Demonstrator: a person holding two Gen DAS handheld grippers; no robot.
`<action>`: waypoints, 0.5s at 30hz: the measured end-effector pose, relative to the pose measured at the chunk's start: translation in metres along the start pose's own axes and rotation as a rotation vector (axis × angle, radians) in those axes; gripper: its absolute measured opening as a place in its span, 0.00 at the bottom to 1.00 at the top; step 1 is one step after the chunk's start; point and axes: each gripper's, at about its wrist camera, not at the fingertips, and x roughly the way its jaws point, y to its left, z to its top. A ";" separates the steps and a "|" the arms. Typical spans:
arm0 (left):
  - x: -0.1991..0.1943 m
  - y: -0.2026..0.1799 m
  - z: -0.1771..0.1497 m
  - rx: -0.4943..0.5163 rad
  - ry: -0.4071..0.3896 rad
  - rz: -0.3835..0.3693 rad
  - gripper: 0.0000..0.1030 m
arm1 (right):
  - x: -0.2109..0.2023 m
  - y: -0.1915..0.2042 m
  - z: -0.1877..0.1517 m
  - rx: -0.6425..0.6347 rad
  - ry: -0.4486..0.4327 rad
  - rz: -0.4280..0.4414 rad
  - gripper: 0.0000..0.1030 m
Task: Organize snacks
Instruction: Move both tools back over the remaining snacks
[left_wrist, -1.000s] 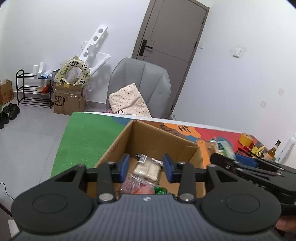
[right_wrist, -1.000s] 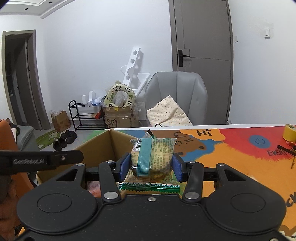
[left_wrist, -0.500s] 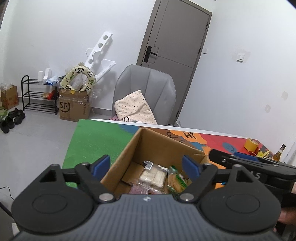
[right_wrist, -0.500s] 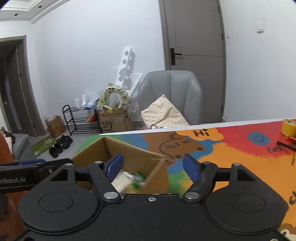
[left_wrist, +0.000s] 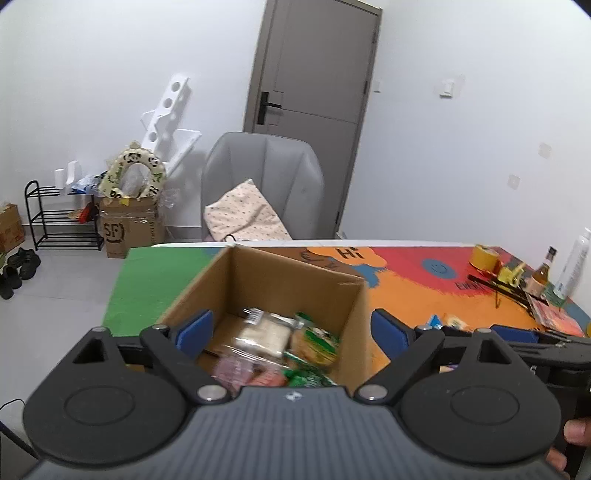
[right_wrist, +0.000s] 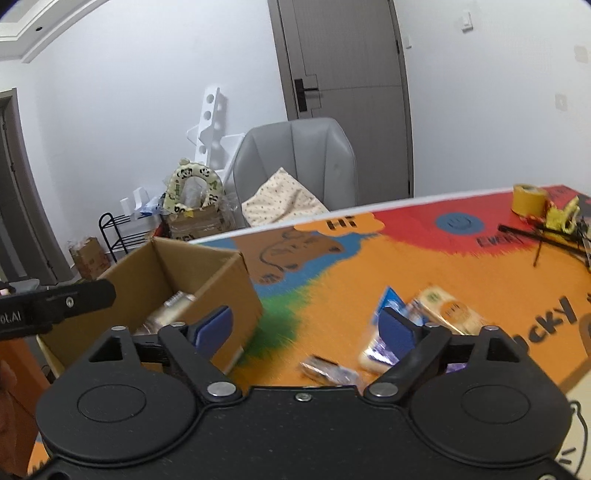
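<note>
An open cardboard box (left_wrist: 284, 273) (right_wrist: 221, 280) stands on the colourful table mat and holds several wrapped snacks, among them a pale biscuit pack (left_wrist: 264, 332) and a green-wrapped pack (left_wrist: 316, 341). My left gripper (left_wrist: 291, 330) hangs open and empty above the box. My right gripper (right_wrist: 306, 325) is open and empty, right of the box over the mat. Loose snacks lie on the mat under it: a yellow-orange pack (right_wrist: 448, 312), a blue-edged packet (right_wrist: 389, 299) and a dark wrapped bar (right_wrist: 325, 369).
A yellow tape roll (right_wrist: 528, 199), black sticks (right_wrist: 539, 236) and bottles (left_wrist: 543, 273) sit at the table's far right. A grey chair (left_wrist: 258, 192) with a spotted cushion stands behind the table. Boxes and a shoe rack (left_wrist: 62, 214) are on the floor.
My right gripper has opened and let the teal-banded snack pack go into the box, then swung right toward the loose snacks. My left gripper has opened wide above the box.
</note>
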 end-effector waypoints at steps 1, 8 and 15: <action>0.001 -0.004 0.000 0.006 0.006 -0.008 0.92 | -0.002 -0.003 -0.002 0.000 0.003 -0.006 0.89; 0.006 -0.030 -0.005 0.032 0.092 -0.051 0.95 | -0.013 -0.026 -0.012 0.003 0.006 -0.021 0.98; 0.006 -0.054 -0.011 0.060 0.116 -0.089 0.97 | -0.023 -0.042 -0.019 -0.056 0.013 -0.013 1.00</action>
